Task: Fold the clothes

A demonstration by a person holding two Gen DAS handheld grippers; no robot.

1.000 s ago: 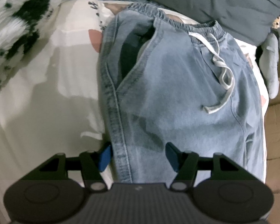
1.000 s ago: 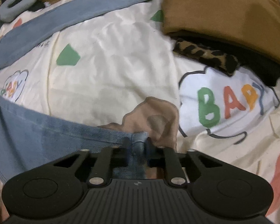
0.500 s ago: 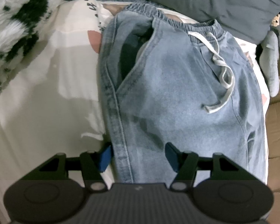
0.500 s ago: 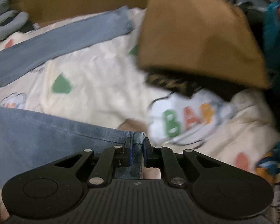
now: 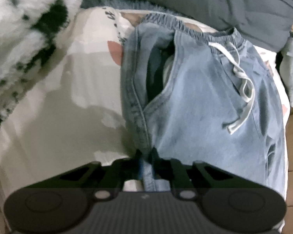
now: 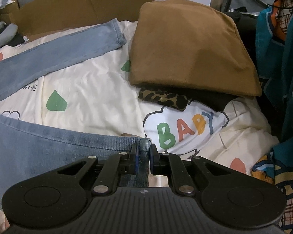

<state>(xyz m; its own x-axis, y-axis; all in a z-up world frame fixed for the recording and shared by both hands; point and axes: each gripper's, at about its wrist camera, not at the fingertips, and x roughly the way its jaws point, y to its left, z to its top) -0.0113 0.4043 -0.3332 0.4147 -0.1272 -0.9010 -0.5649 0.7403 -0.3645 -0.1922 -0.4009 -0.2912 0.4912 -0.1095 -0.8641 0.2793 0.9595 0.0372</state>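
Got both grippers clamped on the jeans (image 5: 201, 101) now: left gripper (image 5: 146, 156) pinching the side seam, right gripper (image 6: 143, 152) the hem.

Both point steeply down — left gripper (image 5: 146, 156) and right gripper (image 6: 143, 152) each pinched tight on denim.

One pair of jeans (image 5: 195, 97) with one white drawstring (image 5: 242, 89) lies on one printed sheet (image 6: 91, 89). Two grippers, left gripper (image 5: 146, 161) and right gripper (image 6: 143, 156), are there. One brown folded garment (image 6: 189, 50) sits beside one cardboard box (image 6: 84, 3).
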